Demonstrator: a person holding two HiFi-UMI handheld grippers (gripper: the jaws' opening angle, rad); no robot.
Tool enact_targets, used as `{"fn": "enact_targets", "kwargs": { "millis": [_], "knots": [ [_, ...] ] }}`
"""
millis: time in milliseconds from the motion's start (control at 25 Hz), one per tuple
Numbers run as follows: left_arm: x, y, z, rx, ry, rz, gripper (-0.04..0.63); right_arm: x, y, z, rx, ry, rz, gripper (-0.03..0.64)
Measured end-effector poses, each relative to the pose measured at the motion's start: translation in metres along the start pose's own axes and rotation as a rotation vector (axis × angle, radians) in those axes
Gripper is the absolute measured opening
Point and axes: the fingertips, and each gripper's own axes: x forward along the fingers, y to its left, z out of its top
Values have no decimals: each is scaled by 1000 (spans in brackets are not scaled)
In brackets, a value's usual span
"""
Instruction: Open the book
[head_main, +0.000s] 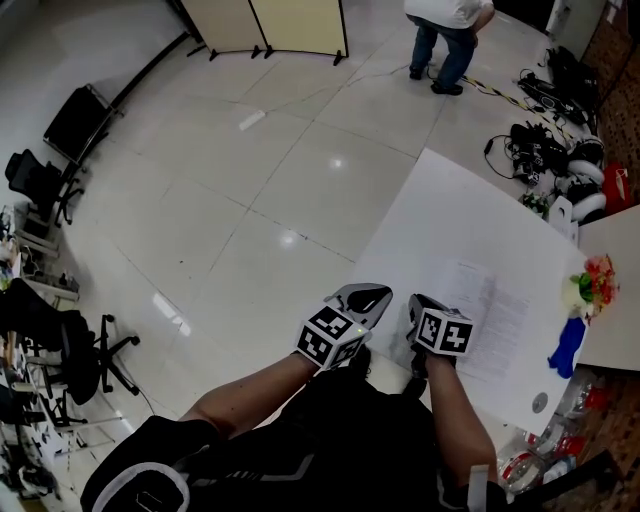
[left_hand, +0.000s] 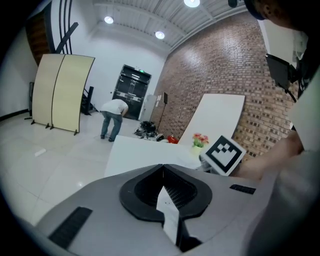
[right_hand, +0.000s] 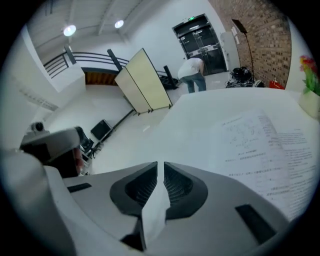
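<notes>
Office chairs (head_main: 85, 355), at 9 o'clock on the tiled floor, appear in the head view only. A folding screen (head_main: 270, 25) stands at 11 o'clock, with a person (head_main: 448, 30) bent over at 12 o'clock; both show in all three views. The left gripper (head_main: 363, 297) hangs over the near edge of the white table (head_main: 440, 220). In its own view the left gripper (left_hand: 162, 167) has its jaws together at the tips, with a pale sliver in the gap behind them that cannot be identified. That view alone takes in the brick wall (left_hand: 215, 75) and, at 3 o'clock, the other gripper's marker cube (left_hand: 223, 154), but it does not show the book. The right gripper (head_main: 419, 305) sits close beside the left, its jaws drawn to a hairline slit. The book (head_main: 495, 315) lies open and flat on the table, print upward. It is just beside the right gripper at 3 o'clock in the head view. In the right gripper view the book (right_hand: 265, 145) lies ahead of the jaws at 2 o'clock, with no contact visible. Flowers (head_main: 595, 280) stand at the table's far-right edge, with a blue object (head_main: 566, 345) below them that only the head view shows.
</notes>
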Motion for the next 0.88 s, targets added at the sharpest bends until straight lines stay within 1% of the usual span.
{"fn": "enact_targets", "kwargs": {
  "millis": [120, 240, 400, 480, 640, 760, 840, 880],
  "knots": [
    [6, -1, 5, -4, -7, -13, 3, -36, 6, 32, 18, -126, 50, 6],
    [17, -6, 18, 5, -35, -36, 3, -80, -4, 62, -7, -255, 36, 6],
    [34, -21, 41, 32, -81, -85, 3, -147, -31, 91, -89, -408, -58, 6],
    [41, -31, 55, 50, -106, -107, 3, -182, -47, 102, -109, -476, -106, 6],
    [54, -57, 87, 84, -168, -131, 3, -246, -82, 115, -122, -593, -188, 6],
    [62, -79, 111, 89, -211, -126, 3, -292, -113, 120, -101, -686, -275, 6],
    [63, -96, 127, 95, -241, -135, 3, -318, -128, 121, -102, -726, -317, 6],
    [62, -105, 134, 109, -255, -141, 3, -328, -134, 121, -103, -738, -329, 6]
  ]
}}
